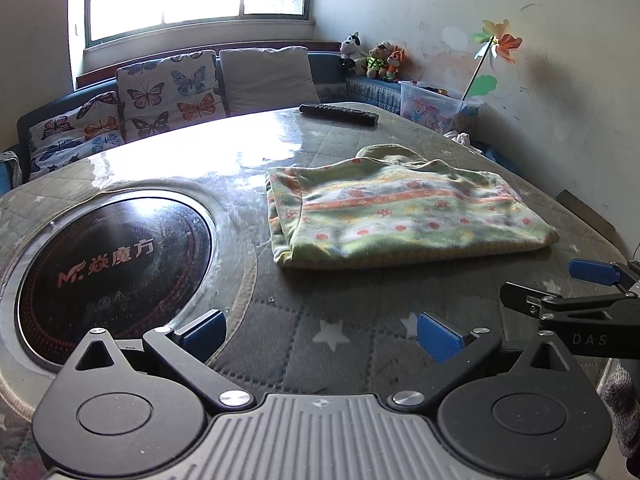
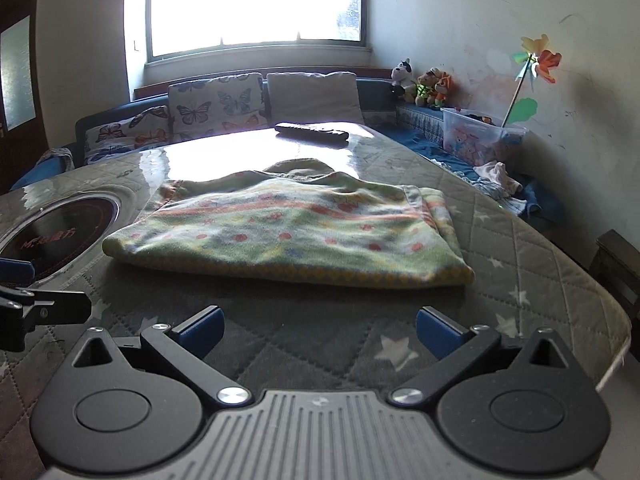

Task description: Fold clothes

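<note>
— Where's the garment (image 2: pixel 288 232)?
— Folded on the table (image 2: pixel 532 248), beside the round hob (image 1: pixel 116 272); its far edge blurs into glare.
— Grippers?
— Left gripper (image 1: pixel 320 332) and right gripper (image 2: pixel 320 330) both gape, empty, short of the garment.

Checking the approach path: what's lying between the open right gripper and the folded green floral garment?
Nothing: only bare quilted star-print table cover separates the right gripper from the folded green floral garment, seen in the right wrist view.

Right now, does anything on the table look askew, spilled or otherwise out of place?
Little stands out. The green floral folded garment lies flat on the quilted star-print table cover, though a plain green flap pokes out along its far edge. A black remote control sits at the far end. Both grippers, left and right, are open and empty.
</note>
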`<state>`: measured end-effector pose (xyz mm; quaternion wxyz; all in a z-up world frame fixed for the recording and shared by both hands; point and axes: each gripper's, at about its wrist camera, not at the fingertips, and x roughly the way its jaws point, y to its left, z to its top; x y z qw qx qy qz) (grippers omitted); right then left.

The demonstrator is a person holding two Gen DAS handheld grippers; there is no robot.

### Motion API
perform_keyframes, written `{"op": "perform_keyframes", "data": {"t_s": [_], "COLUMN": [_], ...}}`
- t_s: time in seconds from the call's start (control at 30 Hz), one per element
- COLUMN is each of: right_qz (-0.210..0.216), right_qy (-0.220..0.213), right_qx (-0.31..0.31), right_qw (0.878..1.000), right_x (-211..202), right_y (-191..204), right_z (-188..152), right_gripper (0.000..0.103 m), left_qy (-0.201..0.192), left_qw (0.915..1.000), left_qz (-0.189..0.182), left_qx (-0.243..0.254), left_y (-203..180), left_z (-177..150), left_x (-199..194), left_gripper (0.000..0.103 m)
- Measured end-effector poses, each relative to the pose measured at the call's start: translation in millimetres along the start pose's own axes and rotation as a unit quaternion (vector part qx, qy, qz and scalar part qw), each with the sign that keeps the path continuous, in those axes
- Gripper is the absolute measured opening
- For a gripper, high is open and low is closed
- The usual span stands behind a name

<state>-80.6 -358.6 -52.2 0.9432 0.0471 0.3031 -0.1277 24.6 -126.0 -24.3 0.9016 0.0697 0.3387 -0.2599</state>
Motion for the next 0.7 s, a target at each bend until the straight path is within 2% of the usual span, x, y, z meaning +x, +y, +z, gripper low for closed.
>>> {"op": "perform_keyframes", "data": {"t_s": [0.7], "right_qz": [-0.012], "right_qy": [-0.012], "right_qx": [0.006], "right_qw": [1.000], "right_x": [-25], "right_y": [4], "right_z": [-14], "right_gripper": [0.103], "left_qy": [-0.017], "left_qw": [0.9997], "left_qz": [-0.015], "left_qx": [0.011], "left_y": [-13], "left_z": [-20], "left_x": [-23], "left_gripper": [0.103]}}
